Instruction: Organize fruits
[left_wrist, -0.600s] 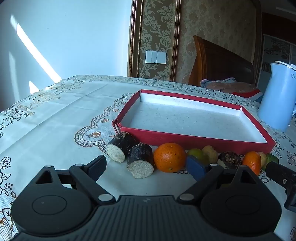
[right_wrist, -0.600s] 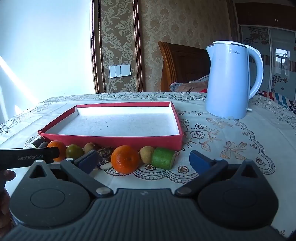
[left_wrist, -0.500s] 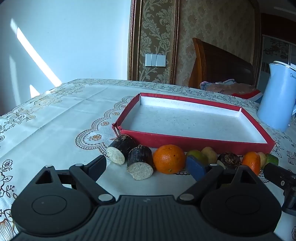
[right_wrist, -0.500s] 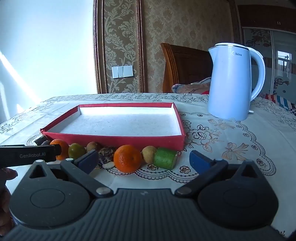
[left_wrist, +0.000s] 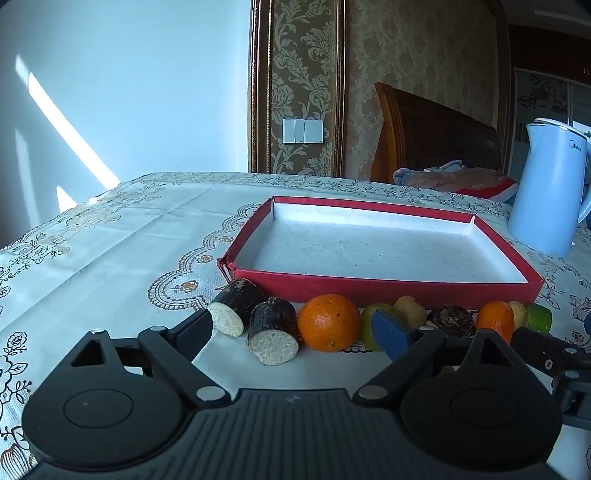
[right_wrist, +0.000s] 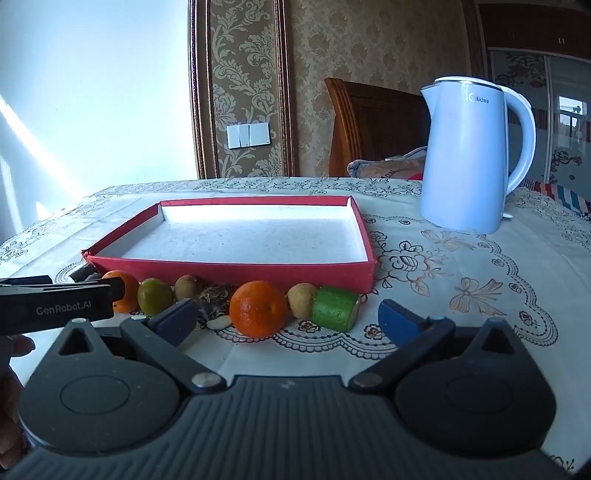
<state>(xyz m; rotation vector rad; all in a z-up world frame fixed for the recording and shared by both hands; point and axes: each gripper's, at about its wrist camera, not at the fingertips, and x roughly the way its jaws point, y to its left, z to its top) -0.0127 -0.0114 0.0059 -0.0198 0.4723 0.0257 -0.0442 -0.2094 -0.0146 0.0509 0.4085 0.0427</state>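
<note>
A shallow red tray (left_wrist: 369, 286) (right_wrist: 236, 269) with a white floor lies on the table, nothing in it. A row of fruits runs along its near wall: two dark cut cane pieces (left_wrist: 240, 302) (left_wrist: 275, 328), an orange (left_wrist: 328, 321) (right_wrist: 122, 290), a green fruit (right_wrist: 155, 295), a brown fruit (right_wrist: 184, 286), a dark scaly fruit (left_wrist: 450, 317), a second orange (right_wrist: 258, 308) (left_wrist: 495, 317), a tan fruit (right_wrist: 301, 299) and a green cut piece (right_wrist: 334, 308). My left gripper (left_wrist: 295, 332) is open, low before the cane pieces and first orange. My right gripper (right_wrist: 286, 321) is open before the second orange.
A white electric kettle (right_wrist: 465, 155) (left_wrist: 550, 192) stands right of the tray. A wooden chair (left_wrist: 436, 133) with folded cloth (left_wrist: 454, 179) is behind the table. The patterned tablecloth (left_wrist: 110, 240) stretches left of the tray. A hand (right_wrist: 11, 369) holds the left gripper's body (right_wrist: 55, 306).
Both views have tilted slightly upward: the tray and fruit row sit lower in the frames. Both grippers stay open and no fruit has moved.
</note>
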